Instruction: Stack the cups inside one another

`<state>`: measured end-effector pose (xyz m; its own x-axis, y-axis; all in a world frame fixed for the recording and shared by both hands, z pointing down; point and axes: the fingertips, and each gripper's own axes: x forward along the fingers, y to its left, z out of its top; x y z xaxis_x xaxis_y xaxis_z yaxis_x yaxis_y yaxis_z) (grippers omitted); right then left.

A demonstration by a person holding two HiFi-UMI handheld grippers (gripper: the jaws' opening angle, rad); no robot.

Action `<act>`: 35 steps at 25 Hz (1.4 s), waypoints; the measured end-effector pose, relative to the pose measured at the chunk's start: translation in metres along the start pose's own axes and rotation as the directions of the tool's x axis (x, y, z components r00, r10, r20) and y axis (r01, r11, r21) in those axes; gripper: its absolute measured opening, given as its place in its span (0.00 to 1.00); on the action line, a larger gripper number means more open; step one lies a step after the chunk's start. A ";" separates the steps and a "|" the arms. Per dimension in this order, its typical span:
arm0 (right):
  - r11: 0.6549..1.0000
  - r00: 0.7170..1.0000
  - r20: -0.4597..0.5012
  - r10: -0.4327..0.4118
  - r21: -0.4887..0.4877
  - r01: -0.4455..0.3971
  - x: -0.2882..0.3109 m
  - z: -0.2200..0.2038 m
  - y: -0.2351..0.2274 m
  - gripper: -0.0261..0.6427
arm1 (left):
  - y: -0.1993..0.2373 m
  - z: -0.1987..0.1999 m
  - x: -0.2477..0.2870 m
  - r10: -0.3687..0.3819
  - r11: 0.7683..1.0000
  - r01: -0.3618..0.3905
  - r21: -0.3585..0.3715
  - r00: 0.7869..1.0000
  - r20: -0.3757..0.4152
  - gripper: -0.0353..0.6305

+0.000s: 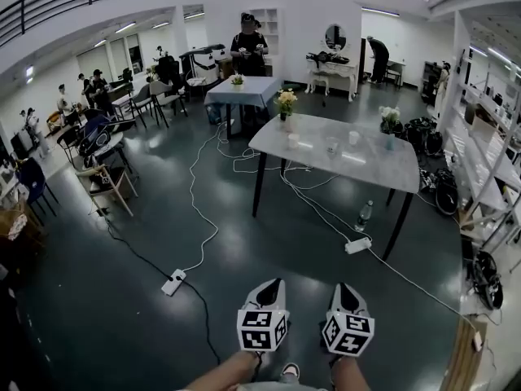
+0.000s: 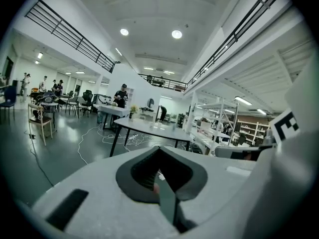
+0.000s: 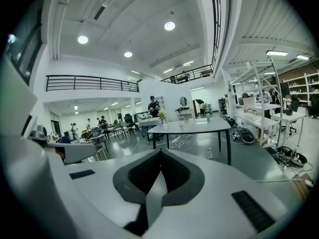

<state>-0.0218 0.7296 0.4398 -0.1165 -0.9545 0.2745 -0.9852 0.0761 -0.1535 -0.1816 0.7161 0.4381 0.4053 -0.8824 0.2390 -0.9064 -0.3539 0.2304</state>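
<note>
Several small cups (image 1: 332,145) stand apart on a grey table (image 1: 383,169) across the hall, next to a vase of flowers (image 1: 285,104). Both grippers are far from that table, low in the head view over the dark floor. My left gripper (image 1: 275,284) has its jaws together with nothing between them, and so does my right gripper (image 1: 345,288) beside it. In the left gripper view the gripper (image 2: 159,149) points toward the table (image 2: 149,128). In the right gripper view the gripper (image 3: 160,151) also faces the table (image 3: 189,128). The cups are too small to make out in either gripper view.
White cables cross the floor, with a power strip (image 1: 172,282) to the left and another (image 1: 357,245) near the table legs. A water bottle (image 1: 364,216) stands under the table. Chairs (image 1: 110,182) line the left side, shelving (image 1: 488,161) the right. A person (image 1: 248,47) stands behind a farther table (image 1: 242,92).
</note>
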 end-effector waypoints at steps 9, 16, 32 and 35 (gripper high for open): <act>0.999 1.000 -0.007 0.016 0.036 -0.015 0.046 0.013 -0.053 0.05 | -0.027 0.007 0.064 0.001 1.000 -0.001 0.020 1.000 -0.011 0.05; 0.999 1.000 -0.013 0.004 0.045 -0.003 0.065 0.017 -0.090 0.05 | -0.048 0.004 0.101 -0.010 1.000 0.011 0.025 0.999 -0.033 0.05; 0.995 0.998 -0.057 -0.018 0.100 0.024 0.119 0.015 -0.130 0.05 | -0.043 0.010 0.175 -0.014 0.999 0.017 0.039 0.997 -0.075 0.05; 0.994 0.998 -0.048 -0.033 0.101 0.038 0.143 0.026 -0.141 0.05 | -0.039 0.019 0.204 -0.022 0.999 0.025 0.041 0.997 -0.073 0.05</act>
<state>0.1039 0.5749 0.4755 -0.0897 -0.9414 0.3251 -0.9712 0.0104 -0.2381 -0.0653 0.5440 0.4603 0.4330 -0.8492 0.3023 -0.9000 -0.3886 0.1974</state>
